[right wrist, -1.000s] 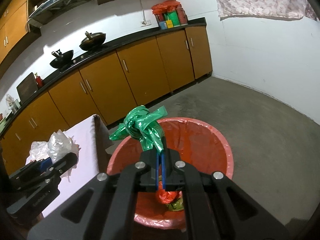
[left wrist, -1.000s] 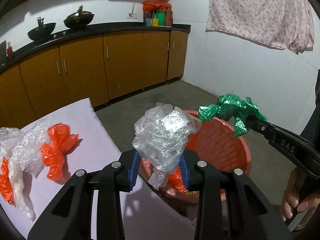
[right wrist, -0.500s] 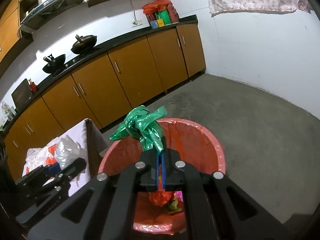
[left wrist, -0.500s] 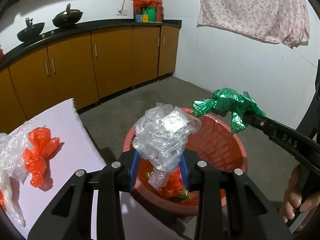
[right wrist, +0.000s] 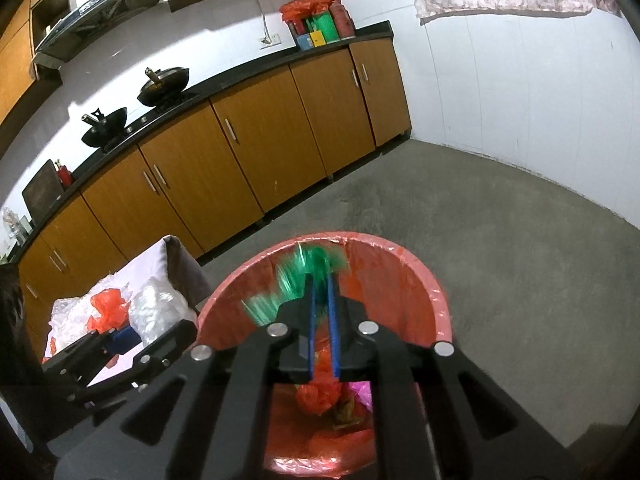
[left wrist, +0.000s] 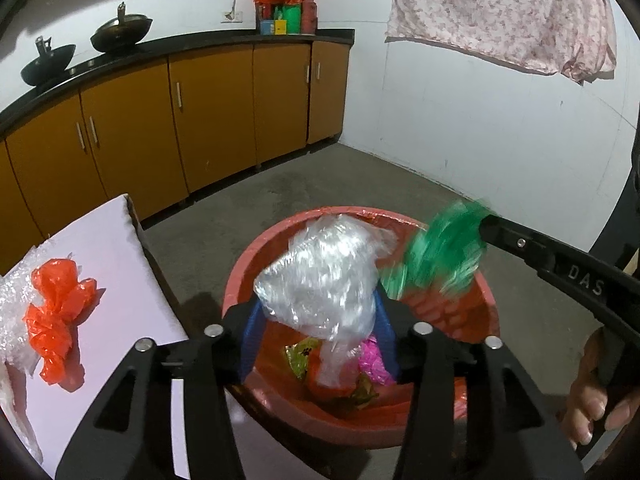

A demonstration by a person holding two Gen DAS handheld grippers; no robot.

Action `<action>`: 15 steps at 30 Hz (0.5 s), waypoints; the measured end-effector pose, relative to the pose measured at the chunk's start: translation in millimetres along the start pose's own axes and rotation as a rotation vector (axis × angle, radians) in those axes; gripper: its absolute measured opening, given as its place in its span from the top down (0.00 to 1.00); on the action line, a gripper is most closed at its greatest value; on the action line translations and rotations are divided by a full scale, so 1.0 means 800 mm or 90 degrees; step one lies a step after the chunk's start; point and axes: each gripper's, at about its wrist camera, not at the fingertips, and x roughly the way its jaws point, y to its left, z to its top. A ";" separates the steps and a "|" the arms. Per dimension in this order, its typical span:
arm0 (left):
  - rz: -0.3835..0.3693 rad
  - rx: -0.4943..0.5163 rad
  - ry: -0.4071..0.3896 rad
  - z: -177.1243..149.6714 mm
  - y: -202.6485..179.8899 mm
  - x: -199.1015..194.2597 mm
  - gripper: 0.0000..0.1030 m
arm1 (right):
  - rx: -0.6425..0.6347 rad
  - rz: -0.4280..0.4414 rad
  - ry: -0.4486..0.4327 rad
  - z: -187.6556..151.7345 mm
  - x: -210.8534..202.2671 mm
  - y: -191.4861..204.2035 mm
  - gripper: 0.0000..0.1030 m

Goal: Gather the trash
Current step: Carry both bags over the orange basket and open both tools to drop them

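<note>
A red bin [left wrist: 490, 304] lined with a red bag stands on the floor and holds several wrappers. My left gripper [left wrist: 320, 320] is over its near rim, its jaws spread wide, with a blurred clear plastic wad [left wrist: 324, 276] between them. My right gripper [right wrist: 321, 292] is over the bin [right wrist: 432, 292] with its jaws slightly apart. A blurred green plastic bag [right wrist: 304, 276] is at its tips; it also shows in the left wrist view [left wrist: 440, 252]. An orange bag [left wrist: 56, 312] and bubble wrap [left wrist: 10, 312] lie on the white table [left wrist: 104, 248].
Orange kitchen cabinets [left wrist: 208, 116] run along the back wall under a black counter with two woks [left wrist: 120, 32]. A white wall with a hanging floral cloth [left wrist: 500, 12] is to the right. Grey floor [right wrist: 500, 232] surrounds the bin.
Both grippers have moved over the bin. My left jaws have spread and the clear wad is blurred. My right jaws have parted and the green bag is blurred.
</note>
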 end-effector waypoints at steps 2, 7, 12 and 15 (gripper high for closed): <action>0.002 -0.005 0.002 0.000 0.003 0.000 0.48 | 0.000 -0.003 -0.001 0.000 0.000 -0.001 0.82; 0.014 -0.018 -0.009 0.004 0.012 -0.010 0.46 | -0.003 -0.006 -0.011 0.003 -0.007 0.002 0.81; 0.036 -0.031 -0.034 0.005 0.034 -0.033 0.46 | -0.021 0.001 -0.029 0.009 -0.020 0.018 0.75; 0.061 -0.041 -0.051 0.002 0.052 -0.054 0.46 | -0.037 0.014 -0.035 0.012 -0.026 0.038 0.71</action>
